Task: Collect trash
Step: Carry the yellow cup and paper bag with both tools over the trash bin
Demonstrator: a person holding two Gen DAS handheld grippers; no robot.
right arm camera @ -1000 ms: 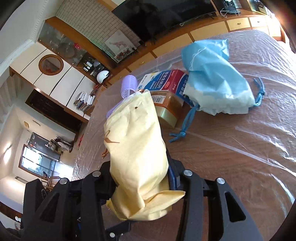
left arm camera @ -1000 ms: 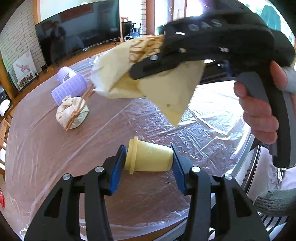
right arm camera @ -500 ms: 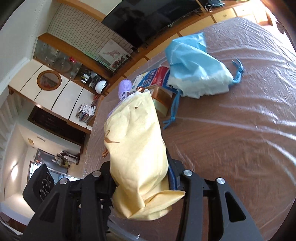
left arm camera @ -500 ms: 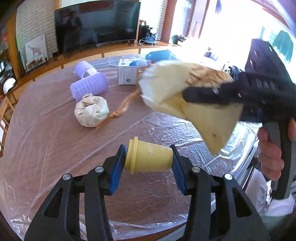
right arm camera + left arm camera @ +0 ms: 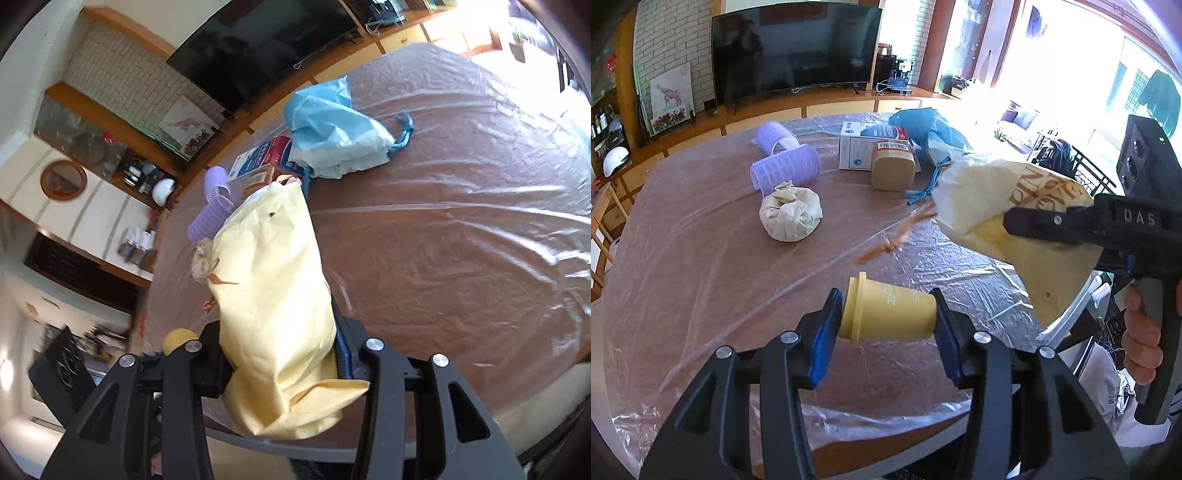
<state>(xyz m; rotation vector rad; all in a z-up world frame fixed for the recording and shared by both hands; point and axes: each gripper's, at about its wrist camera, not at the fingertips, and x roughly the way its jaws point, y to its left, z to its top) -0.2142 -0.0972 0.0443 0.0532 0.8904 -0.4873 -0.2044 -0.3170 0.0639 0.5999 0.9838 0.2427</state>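
Two pairs of tongs are loaded at once. The left tongs [image 5: 888, 319] hold a yellow cup [image 5: 886, 314] sideways, pads pressing its lid end and its base, and that grip looks the same as a second ago. The right tongs [image 5: 280, 354] are clamped on a pale yellow bag [image 5: 273, 295], pinched near its lower part so the rest stands up between the arms.

What has changed is where the bag is. A second ago it hung high above the cup and filled the top of the left view; now it sits to the right of the cup, out near the worktop [image 5: 701, 258] edge, its brown string [image 5: 890, 240] trailing toward the cup. The person's hand [image 5: 1143, 343] grips the right handle beyond that edge.

Beyond the cup, a tied white bundle [image 5: 790, 214], purple rollers [image 5: 786, 168], a carton [image 5: 864, 147], a tan jar [image 5: 892, 170] and a blue bag [image 5: 934, 133] lie on the plastic sheet.

Judging by this, both pieces are being carried off the worktop together toward some bin that is not in view. The bundle looks like the next piece of trash.
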